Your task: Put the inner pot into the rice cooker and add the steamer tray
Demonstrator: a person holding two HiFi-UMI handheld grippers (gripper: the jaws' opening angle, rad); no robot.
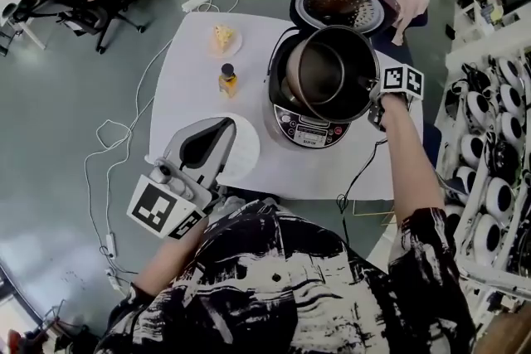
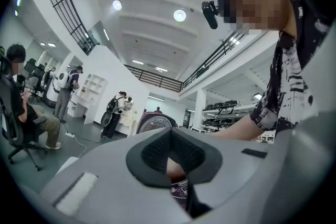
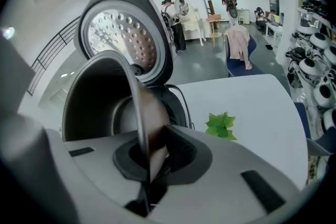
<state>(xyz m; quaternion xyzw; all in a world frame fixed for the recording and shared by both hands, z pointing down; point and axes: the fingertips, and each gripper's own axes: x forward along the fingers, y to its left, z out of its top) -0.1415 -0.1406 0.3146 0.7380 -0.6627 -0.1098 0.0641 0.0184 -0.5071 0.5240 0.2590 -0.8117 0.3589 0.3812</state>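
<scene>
Closest in, the left forearm comes up bent from beside the patterned shirt. It carries the left gripper (image 1: 228, 127) level above the front of the white surface (image 1: 191, 79). Its fingers are closed together with nothing between them. Beneath it lies a white round piece (image 1: 246, 155), half covered by the gripper, so what it is cannot be made out.

The right arm is stretched forward along the right edge of the surface, with its sleeve cut off at the frame's lower border. The right gripper (image 1: 372, 85) tilts downward, and its fingers are clamped on the rim of the inner pot (image 1: 332, 70), one finger inside the wall and one outside. The pot hangs tipped just above the open rice cooker (image 1: 303, 128). Its rim sits higher than the cooker's mouth and covers most of the cavity, so how far it has gone in is hard to judge. Behind it the cooker's lid (image 1: 344, 6) stands open.

To the left on the surface are a small bottle (image 1: 227, 80) and, further back, a plate with food (image 1: 224, 39). A green leafy sprig (image 3: 220, 126) lies to the right of the cooker.
</scene>
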